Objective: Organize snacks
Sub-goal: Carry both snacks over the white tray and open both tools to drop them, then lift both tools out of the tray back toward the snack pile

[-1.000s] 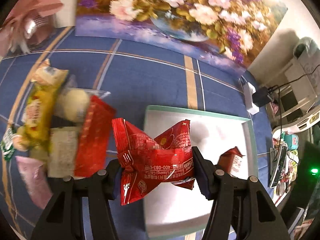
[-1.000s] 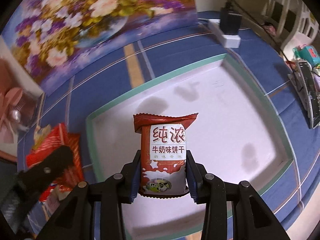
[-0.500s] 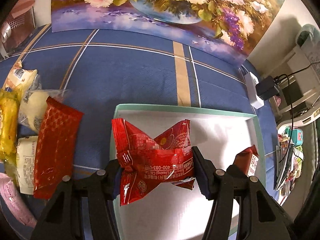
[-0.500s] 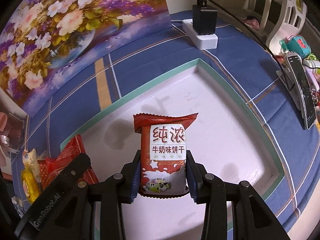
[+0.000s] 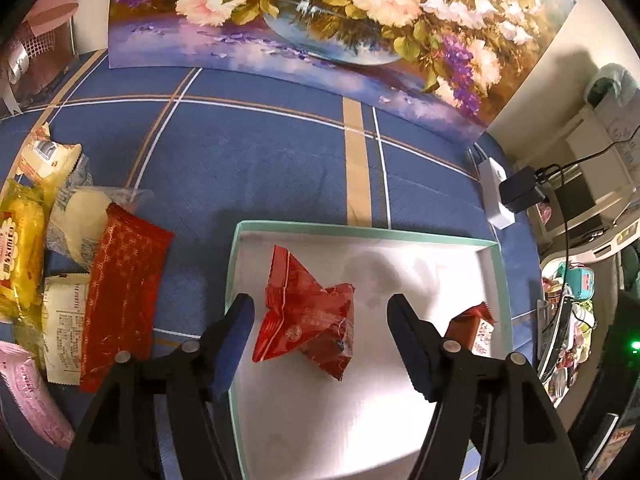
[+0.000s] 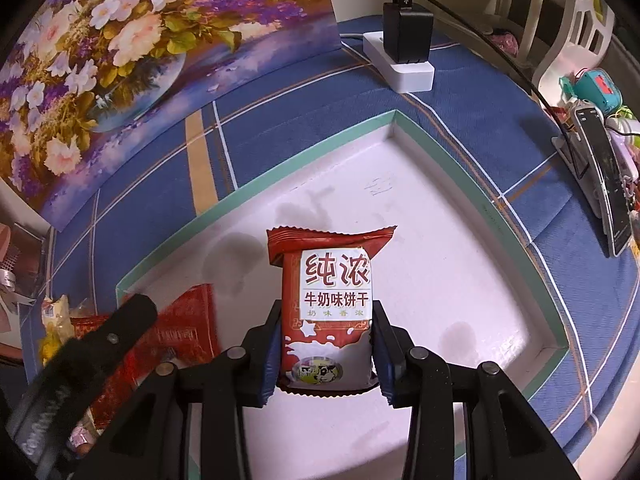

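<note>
- The left tongs [image 5: 320,320] hang over the white tray [image 5: 494,276], jaws opening; the red crinkled packet [image 5: 308,328] lies loose on the tray floor between them, touched by neither pad.
- The right tongs [image 6: 325,350] stay out of it, clamped on the milk biscuit packet [image 6: 328,312], upright above the same tray.
- Most of the tray floor is bare toward the far rim; unsorted snacks [image 5: 60,260] crowd the blue-clothed surface [image 5: 260,152] just left of it.
</note>
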Demonstrator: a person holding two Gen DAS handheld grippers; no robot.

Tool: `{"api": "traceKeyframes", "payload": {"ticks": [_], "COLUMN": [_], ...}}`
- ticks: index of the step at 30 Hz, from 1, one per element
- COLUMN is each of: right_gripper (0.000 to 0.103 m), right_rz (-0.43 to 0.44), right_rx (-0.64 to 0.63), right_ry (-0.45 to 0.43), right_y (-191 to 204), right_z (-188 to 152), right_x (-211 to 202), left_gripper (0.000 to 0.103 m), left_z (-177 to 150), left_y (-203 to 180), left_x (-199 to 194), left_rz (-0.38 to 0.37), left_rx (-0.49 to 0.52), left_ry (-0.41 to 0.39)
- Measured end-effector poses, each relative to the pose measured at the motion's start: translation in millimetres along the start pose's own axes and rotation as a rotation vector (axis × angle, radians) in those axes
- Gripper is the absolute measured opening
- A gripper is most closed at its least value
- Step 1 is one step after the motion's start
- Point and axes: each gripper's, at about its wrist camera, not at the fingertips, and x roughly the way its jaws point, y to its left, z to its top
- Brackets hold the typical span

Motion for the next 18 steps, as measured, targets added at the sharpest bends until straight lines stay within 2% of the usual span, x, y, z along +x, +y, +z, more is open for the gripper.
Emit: {"api": "traceKeyframes", "payload": {"ticks": [2,4,5,7,10,12,15,18], "right_gripper": [0.042,0.042,0.042,0.044,0.056,0.063,0.074,0.08], "right_rz": [0.004,0.01,0.015,0.019,0.027,0.031,0.033,0.035], "right_rx": [-0.005,-0.007,-0.012,-0.022,-0.04,-0.056,-0.065,-0.077], "right_ry": [0.003,0.002,0.0,-0.005,-0.013,-0.015,-0.022,-0.023], "right_y": [1,1,2,5,10,13,16,18], "right_z": [0,0,0,0,0,-1,-2,-4], "right_x": [0,-1,-2,-5,-9,-10,-12,-11], "left_gripper": [0.071,0.077,0.085,0.087,0.088,0.094,0.094,0.101], "left_z": [2,4,5,6,8,8,8,8], "left_y": [1,4,5,8,15,21,30,38], "left_x": [-4,-9,-11,-15,-18,-19,-22,-24], "left_rz": [0.009,0.035,0.049,0.091,0.155,0.206,0.27,0.315], "left_rx": [-0.001,-0.002,-0.002,0.0,0.004,0.002,0.003,0.011], "left_ry": [-0.012,-0.029,-0.036,-0.057,-0.078,-0.089,-0.102,-0.109]}}
